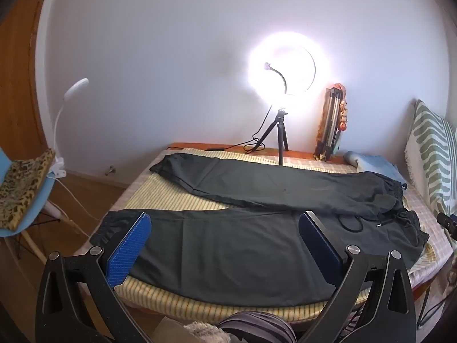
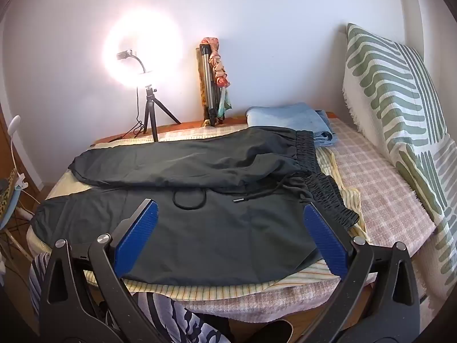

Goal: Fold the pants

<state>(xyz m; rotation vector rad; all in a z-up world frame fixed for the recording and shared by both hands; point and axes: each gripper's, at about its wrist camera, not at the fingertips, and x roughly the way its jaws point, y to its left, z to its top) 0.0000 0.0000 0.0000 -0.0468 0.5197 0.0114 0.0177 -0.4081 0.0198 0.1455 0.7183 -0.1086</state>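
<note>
Black pants (image 1: 228, 245) lie spread flat on the bed, both legs running left, the elastic waistband at the right; they also show in the right wrist view (image 2: 200, 228). A black drawstring (image 2: 217, 197) loops on the front near the waist. My left gripper (image 1: 225, 220) is open and empty, held above the near leg by the bed's front edge. My right gripper (image 2: 231, 208) is open and empty, held above the near hip area, its right finger close to the waistband (image 2: 328, 200).
A lit ring light (image 1: 285, 68) on a small tripod stands at the bed's far edge. A folded tripod (image 2: 211, 85) leans on the wall. Folded blue jeans (image 2: 291, 120) and a green-striped pillow (image 2: 400, 108) lie at the right. A blue chair (image 1: 25, 188) stands left.
</note>
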